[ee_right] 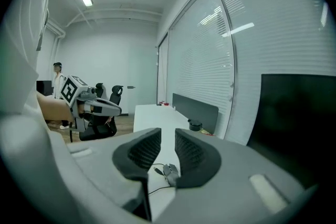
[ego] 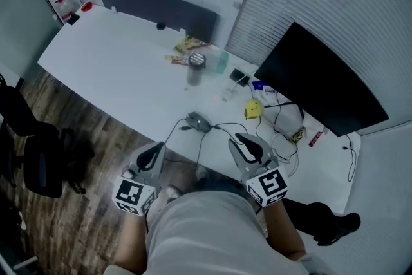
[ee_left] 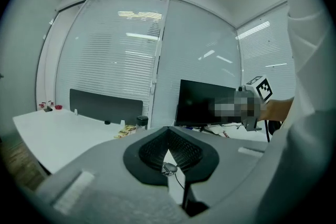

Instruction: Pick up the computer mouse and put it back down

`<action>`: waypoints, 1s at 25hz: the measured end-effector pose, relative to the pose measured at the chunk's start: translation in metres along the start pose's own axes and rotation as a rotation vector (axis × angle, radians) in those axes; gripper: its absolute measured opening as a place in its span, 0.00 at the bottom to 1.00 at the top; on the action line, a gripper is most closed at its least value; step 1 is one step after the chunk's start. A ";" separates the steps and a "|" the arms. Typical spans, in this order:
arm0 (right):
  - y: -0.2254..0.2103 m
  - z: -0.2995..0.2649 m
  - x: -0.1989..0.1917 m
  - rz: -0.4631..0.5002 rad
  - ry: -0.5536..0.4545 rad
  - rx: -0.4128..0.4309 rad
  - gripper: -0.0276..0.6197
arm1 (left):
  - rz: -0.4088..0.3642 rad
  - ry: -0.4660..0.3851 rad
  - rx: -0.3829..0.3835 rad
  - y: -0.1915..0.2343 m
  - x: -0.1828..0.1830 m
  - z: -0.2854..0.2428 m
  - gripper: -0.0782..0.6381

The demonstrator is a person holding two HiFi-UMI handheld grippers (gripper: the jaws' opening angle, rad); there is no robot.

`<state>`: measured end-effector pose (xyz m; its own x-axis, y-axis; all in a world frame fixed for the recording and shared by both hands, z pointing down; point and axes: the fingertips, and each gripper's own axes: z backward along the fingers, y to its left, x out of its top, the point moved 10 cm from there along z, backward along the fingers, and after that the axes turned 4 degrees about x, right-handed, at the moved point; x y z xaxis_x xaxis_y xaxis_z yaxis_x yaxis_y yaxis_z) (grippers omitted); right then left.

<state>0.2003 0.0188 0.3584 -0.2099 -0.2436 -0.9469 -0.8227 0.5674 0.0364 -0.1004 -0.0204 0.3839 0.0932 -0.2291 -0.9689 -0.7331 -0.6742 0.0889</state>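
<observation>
Now the grey corded mouse lies free; left tongs and right tongs closed.

The head view looks steeply down from above the person onto the white desk, at some height. The left gripper view sits low behind its jaws, facing across the desk toward the monitor; the right gripper view faces along the desk's length. All three share the mouse and desk.
</observation>
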 end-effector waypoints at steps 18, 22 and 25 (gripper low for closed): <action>0.012 0.008 0.003 0.012 -0.020 0.001 0.18 | 0.052 -0.042 -0.051 -0.001 0.020 -0.008 0.12; 0.013 0.007 0.004 0.005 -0.016 0.006 0.18 | 0.047 -0.057 -0.058 -0.001 0.018 -0.007 0.12; 0.014 0.005 0.004 0.005 -0.020 0.008 0.18 | 0.051 -0.051 -0.047 -0.001 0.020 -0.005 0.12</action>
<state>0.1908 0.0296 0.3532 -0.2036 -0.2250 -0.9529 -0.8171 0.5752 0.0387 -0.0942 -0.0279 0.3654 0.0211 -0.2286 -0.9733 -0.7035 -0.6951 0.1480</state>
